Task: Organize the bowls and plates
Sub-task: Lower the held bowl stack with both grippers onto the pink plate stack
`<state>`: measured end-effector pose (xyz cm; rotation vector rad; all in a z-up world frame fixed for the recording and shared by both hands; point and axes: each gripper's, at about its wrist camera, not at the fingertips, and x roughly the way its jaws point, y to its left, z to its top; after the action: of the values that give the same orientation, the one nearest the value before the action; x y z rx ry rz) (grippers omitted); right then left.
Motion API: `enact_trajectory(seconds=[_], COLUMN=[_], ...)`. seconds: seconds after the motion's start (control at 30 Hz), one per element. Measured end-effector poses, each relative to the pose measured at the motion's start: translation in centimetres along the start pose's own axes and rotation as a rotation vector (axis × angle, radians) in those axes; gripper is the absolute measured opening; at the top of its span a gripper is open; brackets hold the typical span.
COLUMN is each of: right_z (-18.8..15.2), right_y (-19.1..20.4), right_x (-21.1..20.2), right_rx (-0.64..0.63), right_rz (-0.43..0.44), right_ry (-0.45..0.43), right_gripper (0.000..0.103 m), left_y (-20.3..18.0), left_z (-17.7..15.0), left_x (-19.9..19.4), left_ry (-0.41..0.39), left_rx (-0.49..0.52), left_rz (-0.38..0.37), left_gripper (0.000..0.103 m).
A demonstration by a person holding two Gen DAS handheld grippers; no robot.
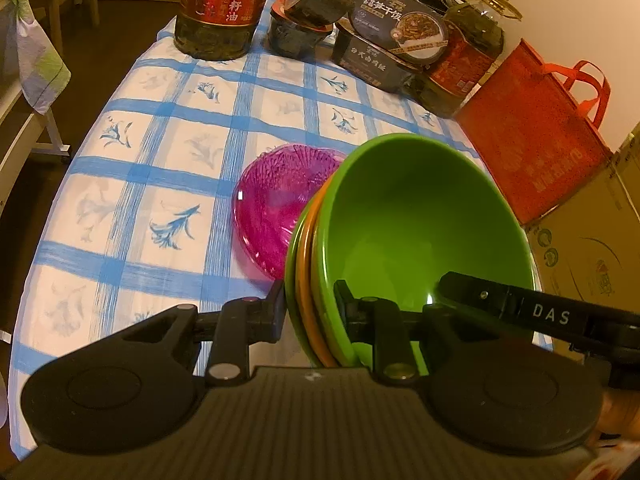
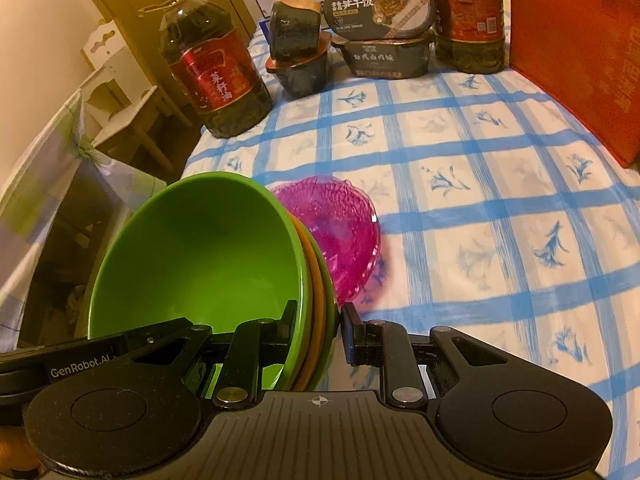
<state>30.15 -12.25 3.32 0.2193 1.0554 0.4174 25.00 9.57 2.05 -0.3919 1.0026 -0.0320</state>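
A stack of nested bowls, green [image 1: 420, 220] on top with an orange one and another green one under it, hangs tilted above the table. My left gripper [image 1: 310, 300] is shut on the stack's rim at its left side. My right gripper [image 2: 319, 316] is shut on the opposite rim of the same stack of bowls [image 2: 200, 248]. Each view shows the other gripper's finger reaching into the top bowl. A translucent pink plate [image 1: 280, 204] lies on the tablecloth just beyond the stack, also seen as the pink plate [image 2: 340, 232] in the right wrist view.
The table has a blue-checked cloth [image 1: 160, 160]. At its far end stand a big oil bottle [image 1: 220, 8], stacked food tubs [image 1: 396, 40] and a second oil bottle [image 2: 468, 12]. A red bag [image 1: 536, 136] and a cardboard box [image 1: 592, 252] stand at the right. A chair [image 2: 120, 92] is off the left edge.
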Motion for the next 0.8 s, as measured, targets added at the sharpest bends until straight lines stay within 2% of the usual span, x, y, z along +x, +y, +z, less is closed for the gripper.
enact_trajectory(seconds=[0.47, 0.8], right_z=[4.7, 6.6], right_y=[-0.5, -1.6], right_x=[4.2, 7.7], right_rx=[0.002, 0.017], right_rz=[0.001, -0.001], right_ry=[0.036, 0.08], right_gripper=[0.021, 0.021], left_y=[0.3, 0.9], left_z=[5.4, 7.5], left_x=[3.6, 7.0], left_ry=[0.001, 0.026], left_rx=[-0.001, -0.003], left_rz=[0.02, 0.035], left_gripper=[0.021, 0.022])
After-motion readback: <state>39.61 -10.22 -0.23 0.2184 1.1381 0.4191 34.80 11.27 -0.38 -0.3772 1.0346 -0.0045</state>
